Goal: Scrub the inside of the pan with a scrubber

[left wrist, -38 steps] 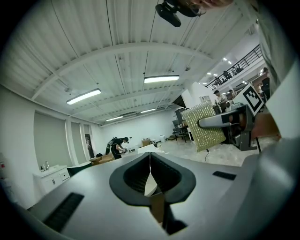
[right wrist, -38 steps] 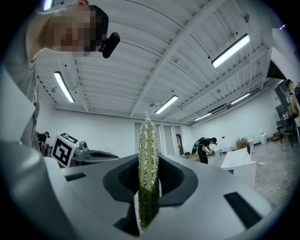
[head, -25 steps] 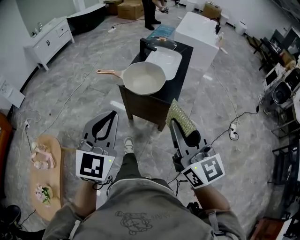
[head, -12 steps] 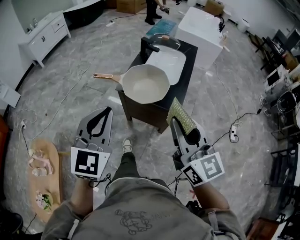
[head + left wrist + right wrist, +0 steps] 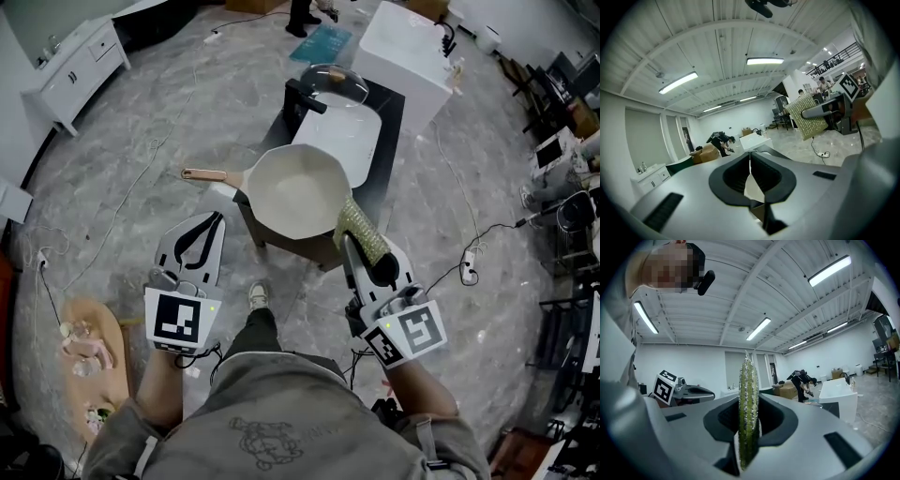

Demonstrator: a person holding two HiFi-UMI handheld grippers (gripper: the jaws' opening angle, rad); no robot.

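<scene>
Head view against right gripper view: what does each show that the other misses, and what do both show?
Only the head view shows the pan on the dark stand, with the glass lid behind it. Only the right gripper view shows the ceiling lights and the scrubber edge-on, pinched between the jaws of the right claw. Both show the scrubber in the right claw, and the left claw beside it.

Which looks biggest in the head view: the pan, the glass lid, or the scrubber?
1. The pan is clearly largest.
2-3. The glass lid and the scrubber look about alike. The scrubber is nearer the camera, so I won't rank them.
</scene>
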